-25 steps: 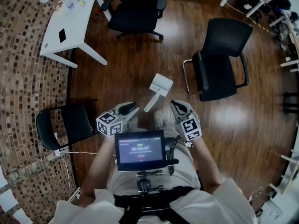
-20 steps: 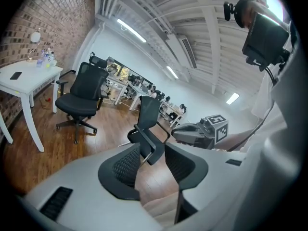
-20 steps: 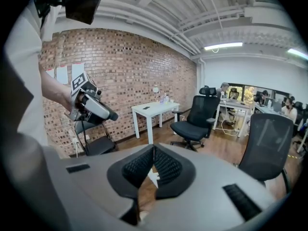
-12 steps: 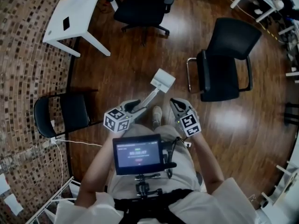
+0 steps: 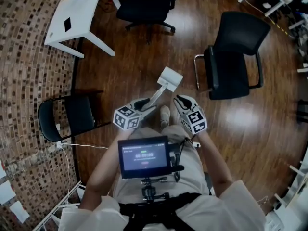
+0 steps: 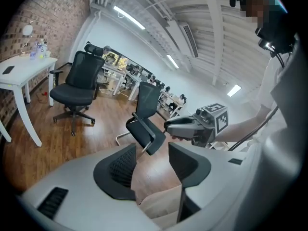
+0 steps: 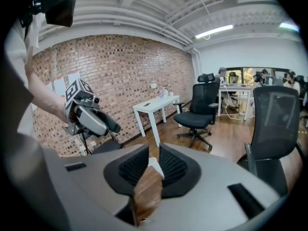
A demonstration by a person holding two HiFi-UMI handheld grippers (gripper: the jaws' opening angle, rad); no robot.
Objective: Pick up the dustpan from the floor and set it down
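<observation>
The left gripper's fingers are standing apart, having just been opening, with only floor showing between them. The right gripper is also just opening, narrowly, gripping nothing. Biting the handle's very tip is probably risking the pan swinging or slipping. The white dustpan is lying on the floor ahead, its handle pointing at the left fingers.

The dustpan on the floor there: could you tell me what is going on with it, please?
A person holds a gripper in each hand, both pointing down toward the white dustpan, which lies on the wooden floor in front of them. The jaws of the left gripper and the right gripper have just been opening. Neither grips anything: no part of the dustpan sits between the left jaws, and only a white bit, likely the dustpan, shows beyond the right gap.
</observation>
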